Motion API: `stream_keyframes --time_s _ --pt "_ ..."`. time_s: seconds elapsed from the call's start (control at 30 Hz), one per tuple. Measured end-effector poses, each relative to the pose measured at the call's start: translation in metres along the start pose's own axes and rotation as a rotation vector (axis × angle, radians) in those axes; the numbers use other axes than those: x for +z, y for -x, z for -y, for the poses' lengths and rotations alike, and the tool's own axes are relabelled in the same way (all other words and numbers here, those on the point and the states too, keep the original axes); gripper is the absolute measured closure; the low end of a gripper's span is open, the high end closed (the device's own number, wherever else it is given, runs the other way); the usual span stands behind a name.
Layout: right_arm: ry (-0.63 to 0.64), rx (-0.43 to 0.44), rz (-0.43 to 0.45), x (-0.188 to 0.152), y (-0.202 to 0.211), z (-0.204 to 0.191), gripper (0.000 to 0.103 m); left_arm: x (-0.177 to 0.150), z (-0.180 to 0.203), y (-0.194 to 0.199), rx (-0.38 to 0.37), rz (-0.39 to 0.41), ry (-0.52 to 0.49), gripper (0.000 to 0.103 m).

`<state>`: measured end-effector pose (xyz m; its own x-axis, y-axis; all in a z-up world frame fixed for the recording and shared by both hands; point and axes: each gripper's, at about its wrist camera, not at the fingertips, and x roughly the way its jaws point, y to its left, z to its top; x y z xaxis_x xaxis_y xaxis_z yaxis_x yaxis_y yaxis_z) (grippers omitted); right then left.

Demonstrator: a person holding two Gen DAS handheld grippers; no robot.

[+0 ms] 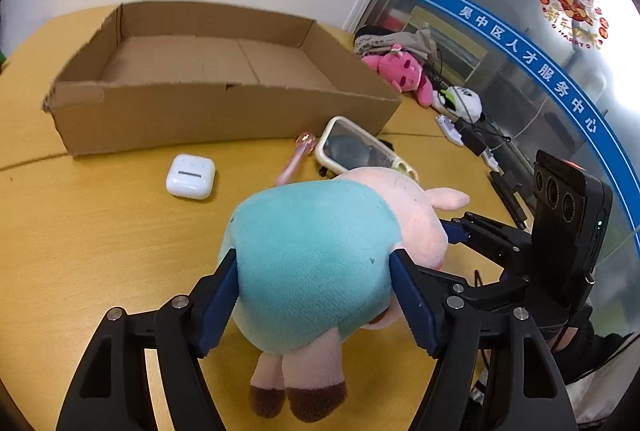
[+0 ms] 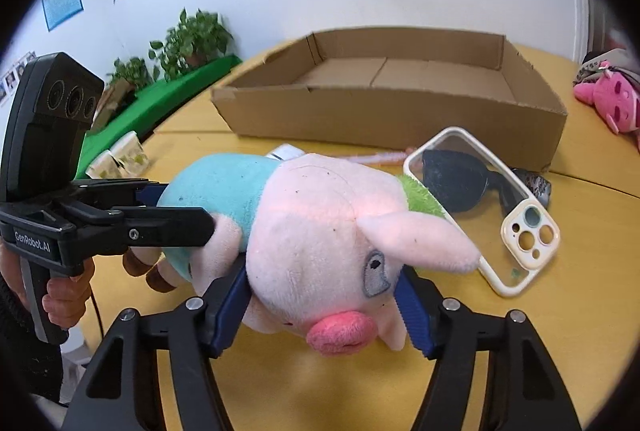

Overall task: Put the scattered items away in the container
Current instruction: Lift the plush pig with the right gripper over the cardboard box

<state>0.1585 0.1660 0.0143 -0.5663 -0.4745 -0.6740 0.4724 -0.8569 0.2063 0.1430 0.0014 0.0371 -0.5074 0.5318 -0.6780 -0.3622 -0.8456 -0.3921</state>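
A plush pig (image 1: 312, 251) with a pink head and teal body lies on the yellow table (image 1: 80, 231). My left gripper (image 1: 314, 259) is shut on its teal body, the blue pads pressing both sides, the brown-tipped legs hanging toward the camera. My right gripper (image 2: 324, 271) is shut on the plush pig's (image 2: 320, 223) pink head, snout toward the camera. The open cardboard box (image 1: 200, 119) stands behind and holds nothing that I can see. A white earbud case (image 1: 191, 177), a clear phone case (image 2: 480, 207) over dark sunglasses (image 2: 456, 183) and a pink stick (image 1: 296, 159) lie before the box.
A pink plush toy (image 1: 404, 71), a white plush toy (image 1: 460, 103) and cables (image 1: 472, 139) sit at the table's right rim by a glass wall. Potted plants (image 2: 192, 39) on a green surface stand beyond the left edge. A hand (image 2: 64, 295) holds the left gripper's handle.
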Motion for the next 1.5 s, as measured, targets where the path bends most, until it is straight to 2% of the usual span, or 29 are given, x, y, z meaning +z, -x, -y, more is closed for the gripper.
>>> stream_keyframes --time_s 0.2,0.33,0.5,0.63,0.8,0.93,1.1,1.23,1.5 --pt "-0.012 0.012 0.107 0.02 0.039 -0.017 0.038 0.019 0.03 0.049 0.035 0.095 -0.079 0.025" --pt "0.025 -0.008 0.185 0.055 0.063 -0.027 0.038 0.056 0.036 0.074 0.016 0.153 -0.108 0.025" --pt "0.082 -0.046 0.259 0.119 0.079 -0.029 0.038 0.118 0.028 0.093 0.005 0.231 -0.135 0.025" --pt "0.11 -0.037 0.291 0.187 0.075 -0.03 0.038 0.174 0.022 0.108 0.048 0.288 -0.185 0.025" --pt "0.142 -0.032 0.332 0.268 0.069 -0.031 0.038 0.254 0.002 0.121 0.062 0.334 -0.202 0.025" --pt "0.144 -0.025 0.337 0.333 0.051 -0.027 0.038 0.31 -0.021 0.121 0.078 0.35 -0.187 0.025" --pt "0.156 -0.045 0.333 0.378 0.023 -0.025 0.038 0.352 -0.049 0.112 0.093 0.346 -0.174 0.025" --pt "0.13 -0.038 0.306 0.393 -0.008 -0.014 0.038 0.369 -0.077 0.091 0.093 0.315 -0.146 0.025" --pt "0.083 -0.018 0.21 0.388 -0.093 0.019 0.038 0.376 -0.136 0.02 0.082 0.222 -0.077 0.025"
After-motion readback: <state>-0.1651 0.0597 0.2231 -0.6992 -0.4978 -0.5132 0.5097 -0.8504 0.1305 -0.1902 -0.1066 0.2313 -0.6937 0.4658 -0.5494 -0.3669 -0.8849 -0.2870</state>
